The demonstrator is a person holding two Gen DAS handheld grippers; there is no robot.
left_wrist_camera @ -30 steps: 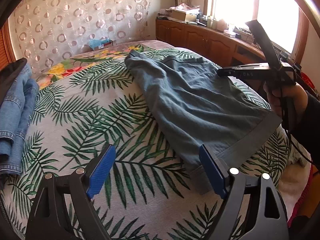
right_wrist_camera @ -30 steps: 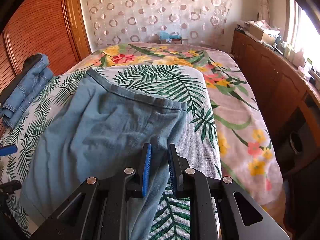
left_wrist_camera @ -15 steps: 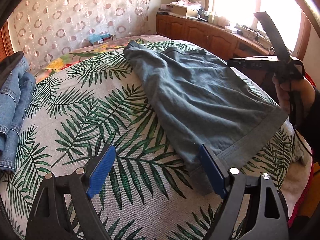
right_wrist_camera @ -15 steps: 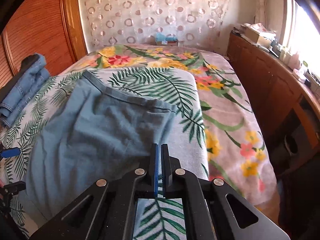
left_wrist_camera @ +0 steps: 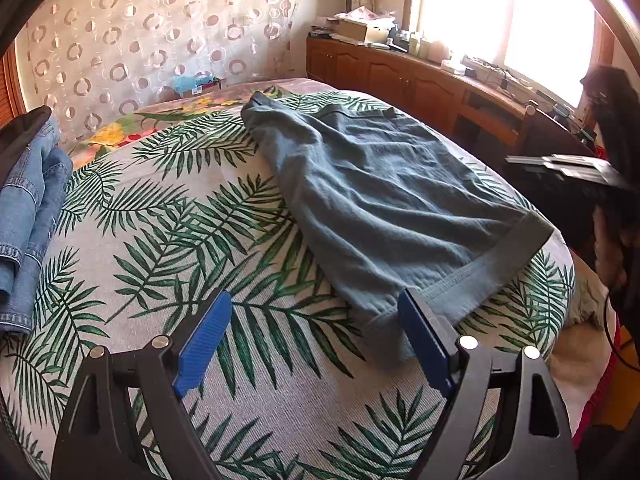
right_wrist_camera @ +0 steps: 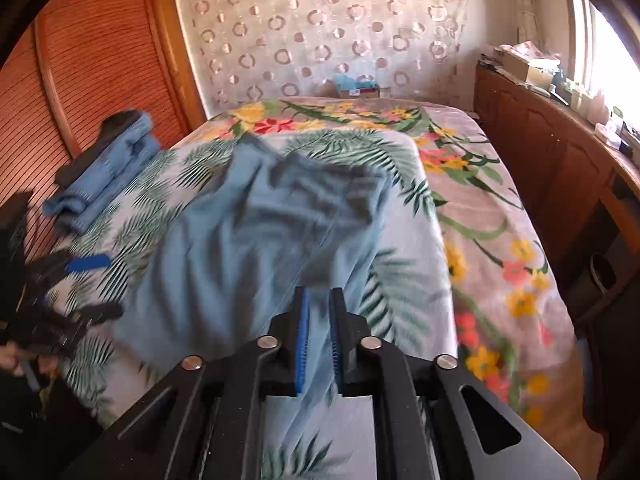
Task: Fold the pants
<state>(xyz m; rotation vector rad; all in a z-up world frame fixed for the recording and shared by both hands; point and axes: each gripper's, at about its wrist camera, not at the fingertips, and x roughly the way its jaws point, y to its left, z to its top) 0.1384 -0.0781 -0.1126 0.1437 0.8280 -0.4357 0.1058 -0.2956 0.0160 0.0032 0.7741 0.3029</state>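
Bed (left_wrist_camera: 552, 280) under a palm-leaf cover (left_wrist_camera: 168, 248), clothes lying on it.
Grey-blue pants (left_wrist_camera: 380, 208) lie spread ahead and right of the left hand-held gripper (left_wrist_camera: 316, 344); folded denim jeans (left_wrist_camera: 28, 216) lie far to its left, a flowered blanket (right_wrist_camera: 492, 240) beyond.

A bed (left_wrist_camera: 248, 412) fills the room's middle, spread with a palm-leaf cover (right_wrist_camera: 404, 280) over a flowered blanket (right_wrist_camera: 492, 216), and behind its head hangs a sheer curtain (right_wrist_camera: 320, 28) patterned with rings. Along one side runs a low wooden cabinet (left_wrist_camera: 400, 76) cluttered with boxes and bottles under a window (left_wrist_camera: 500, 12) that lets in hard, bright daylight. On the other side stands a reddish wooden louvred door (right_wrist_camera: 92, 60).
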